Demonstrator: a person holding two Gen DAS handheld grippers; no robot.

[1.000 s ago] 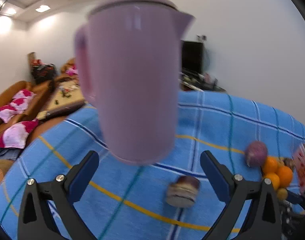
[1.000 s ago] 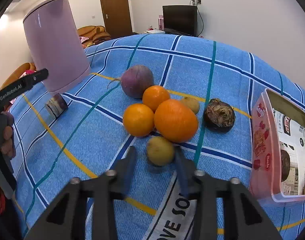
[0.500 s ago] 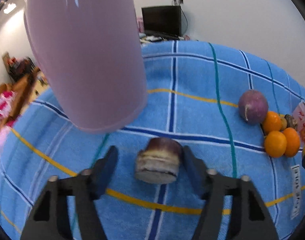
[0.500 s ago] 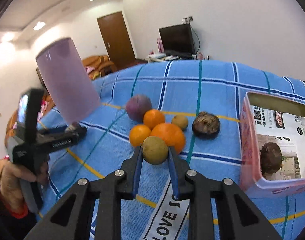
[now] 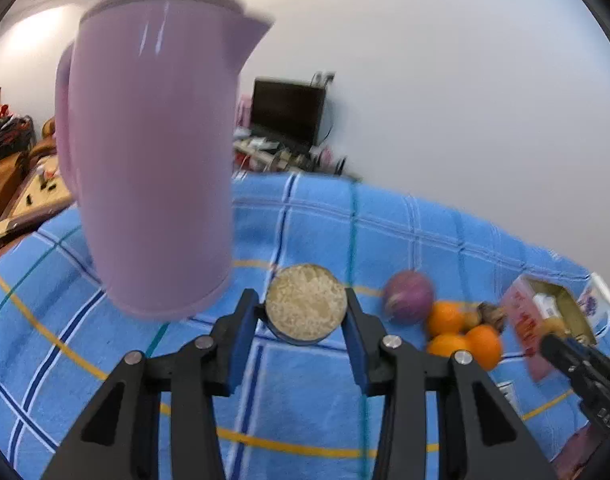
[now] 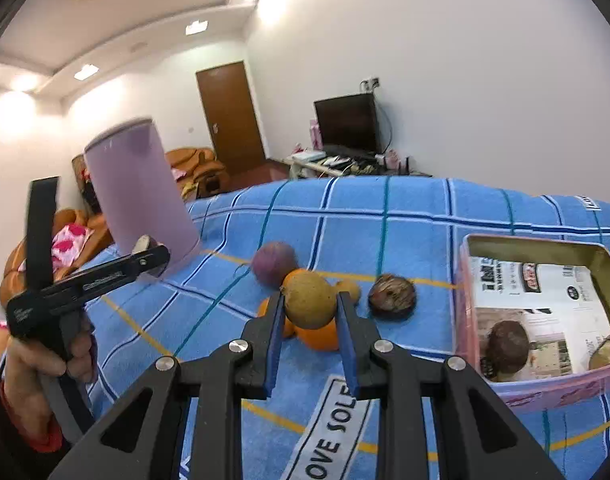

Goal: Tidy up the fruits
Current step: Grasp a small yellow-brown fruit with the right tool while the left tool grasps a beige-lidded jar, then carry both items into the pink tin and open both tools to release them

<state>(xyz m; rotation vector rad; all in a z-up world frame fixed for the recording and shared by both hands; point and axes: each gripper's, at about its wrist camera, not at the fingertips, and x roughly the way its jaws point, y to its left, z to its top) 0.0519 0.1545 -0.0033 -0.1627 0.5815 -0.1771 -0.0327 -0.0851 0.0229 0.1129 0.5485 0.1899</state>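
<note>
Both claws are carrying: the left claw [image 5: 306, 312] clenching a cut round piece [image 5: 306, 307], the right claw [image 6: 309, 312] a brownish fruit [image 6: 309, 299]. Two fruits are sitting in the pink box [image 6: 545, 390] at right; oranges [image 5: 463, 334] and others are waiting on the desk [image 6: 417, 216].

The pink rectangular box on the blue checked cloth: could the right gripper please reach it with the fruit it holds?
Probably yes: the right gripper, shut on a round yellow-brown fruit, has the open-topped pink rectangular box close on its right with nothing between.
</note>
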